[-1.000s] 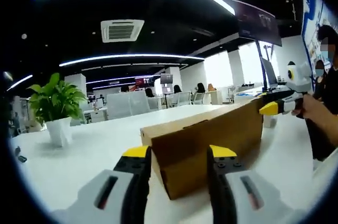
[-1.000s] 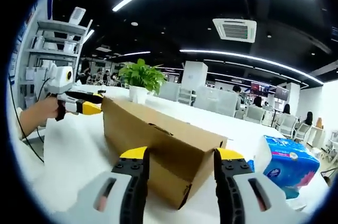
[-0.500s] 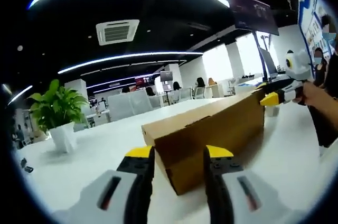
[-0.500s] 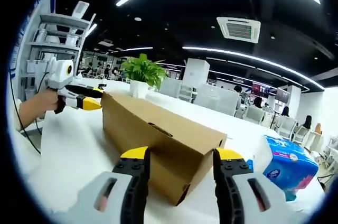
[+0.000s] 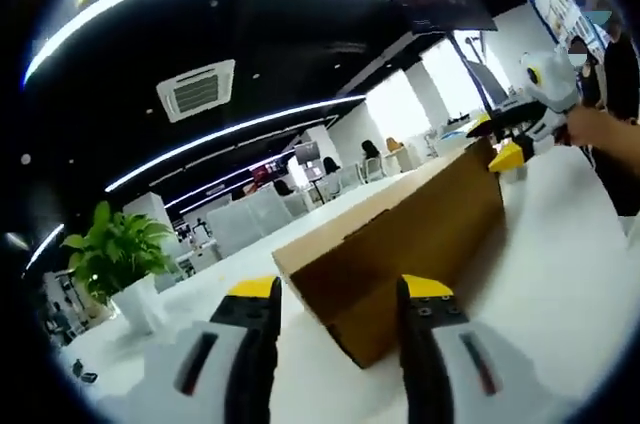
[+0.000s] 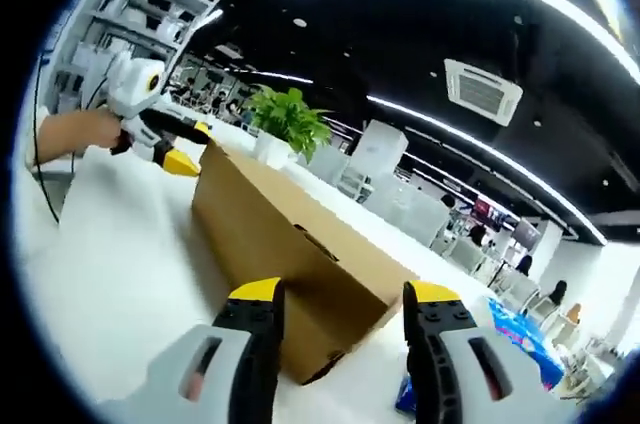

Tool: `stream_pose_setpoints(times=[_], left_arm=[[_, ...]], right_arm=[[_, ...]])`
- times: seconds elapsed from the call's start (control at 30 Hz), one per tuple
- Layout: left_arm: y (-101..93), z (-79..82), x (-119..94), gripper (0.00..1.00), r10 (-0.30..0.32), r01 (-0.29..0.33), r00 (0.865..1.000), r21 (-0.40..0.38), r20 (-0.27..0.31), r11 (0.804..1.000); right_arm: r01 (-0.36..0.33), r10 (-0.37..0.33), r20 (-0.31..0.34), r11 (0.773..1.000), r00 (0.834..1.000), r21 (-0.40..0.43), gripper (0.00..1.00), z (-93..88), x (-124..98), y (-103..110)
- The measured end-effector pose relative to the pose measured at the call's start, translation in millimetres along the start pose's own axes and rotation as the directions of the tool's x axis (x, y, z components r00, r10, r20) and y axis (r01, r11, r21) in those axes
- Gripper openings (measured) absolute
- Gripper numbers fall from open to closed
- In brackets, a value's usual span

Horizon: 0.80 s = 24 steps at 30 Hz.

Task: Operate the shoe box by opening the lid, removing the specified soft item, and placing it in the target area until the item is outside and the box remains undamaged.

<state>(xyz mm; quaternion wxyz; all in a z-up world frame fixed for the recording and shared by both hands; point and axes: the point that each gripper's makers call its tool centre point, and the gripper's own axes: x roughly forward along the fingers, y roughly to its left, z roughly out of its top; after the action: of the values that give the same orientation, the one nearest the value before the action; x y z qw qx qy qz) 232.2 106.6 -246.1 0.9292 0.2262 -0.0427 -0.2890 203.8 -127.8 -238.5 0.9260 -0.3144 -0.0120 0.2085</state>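
A long brown cardboard shoe box (image 5: 400,234) lies shut on the white table (image 5: 560,274). My left gripper (image 5: 340,289) is open, its yellow-tipped jaws standing to either side of the box's near end. At the box's far end the right gripper (image 5: 500,144) shows, held by a hand. In the right gripper view the same box (image 6: 290,244) runs away from me, and my right gripper (image 6: 340,294) is open astride its near end. The left gripper (image 6: 180,149) sits at the far end there, held by a hand. The soft item is hidden inside.
A potted green plant (image 5: 120,259) in a white pot stands on the table beyond the box; it appears as the plant (image 6: 290,124) behind the box. A blue tissue pack (image 6: 520,329) lies at the right. White shelving (image 6: 130,34) stands at the far left. Chairs and people fill the background.
Both views have rolled and tilted as the hands moved. The box stays put and shut, and both grippers remain open at its two ends.
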Motion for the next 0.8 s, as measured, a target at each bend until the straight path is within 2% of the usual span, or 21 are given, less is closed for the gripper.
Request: stream_pose_setpoints(times=[0.07,0.2,0.37,0.4,0.47,0.5,0.57,0.63,0.7,0.77,0.8], left_arm=[[-0.6,3.3,-1,0.48,0.003,-0.003,1.0,0.033,0.013,0.999],[4.3,3.2,-1,0.47,0.005,-0.006,1.0,0.08,0.021,0.997],[3.1,10.2,-6,0.47,-0.017,0.012,0.999,0.144,0.036,0.989],[4.0,10.3,-7,0.47,-0.014,0.011,1.0,0.211,0.014,0.977],[5.8,10.6,-8,0.47,0.01,-0.008,1.0,0.281,-0.006,0.96],[3.3,10.3,-8,0.48,-0.003,0.011,1.0,0.335,-0.024,0.942],[4.2,10.4,-9,0.48,0.007,0.012,0.999,0.394,-0.049,0.919],[3.8,13.0,-11,0.46,0.014,0.014,0.998,0.479,-0.053,0.878],[3.3,14.0,-11,0.43,0.025,0.008,0.998,0.488,-0.06,0.873],[1.8,15.0,-11,0.43,0.023,0.014,0.998,0.523,-0.064,0.852],[0.8,15.4,-11,0.43,0.017,0.019,0.998,0.549,-0.059,0.835]], right_arm=[[-0.01,0.009,-0.019,1.0,1.0,-0.016,0.48,-2.3,1,4],[-0.007,0.007,0.003,0.999,1.0,-0.045,0.48,0.1,0,4],[0.023,-0.021,0.014,0.985,1.0,-0.17,0.49,6.0,-4,0],[0.027,-0.024,0.016,0.983,1.0,-0.181,0.49,5.9,-4,-1],[0.016,-0.014,0.015,0.982,1.0,-0.189,0.49,5.4,-4,0],[0.01,-0.007,0.018,0.981,1.0,-0.192,0.49,5.3,-4,1],[-0.009,0.015,0.028,0.979,0.999,-0.202,0.48,7.0,-6,5],[-0.021,0.03,0.039,0.972,0.999,-0.233,0.49,9.5,-8,8],[-0.03,0.038,0.025,0.963,0.999,-0.269,0.5,7.7,-8,10],[-0.023,0.028,0.012,0.954,1.0,-0.3,0.51,5.4,-7,9],[-0.02,0.024,0.01,0.949,1.0,-0.314,0.51,4.8,-6,8]])
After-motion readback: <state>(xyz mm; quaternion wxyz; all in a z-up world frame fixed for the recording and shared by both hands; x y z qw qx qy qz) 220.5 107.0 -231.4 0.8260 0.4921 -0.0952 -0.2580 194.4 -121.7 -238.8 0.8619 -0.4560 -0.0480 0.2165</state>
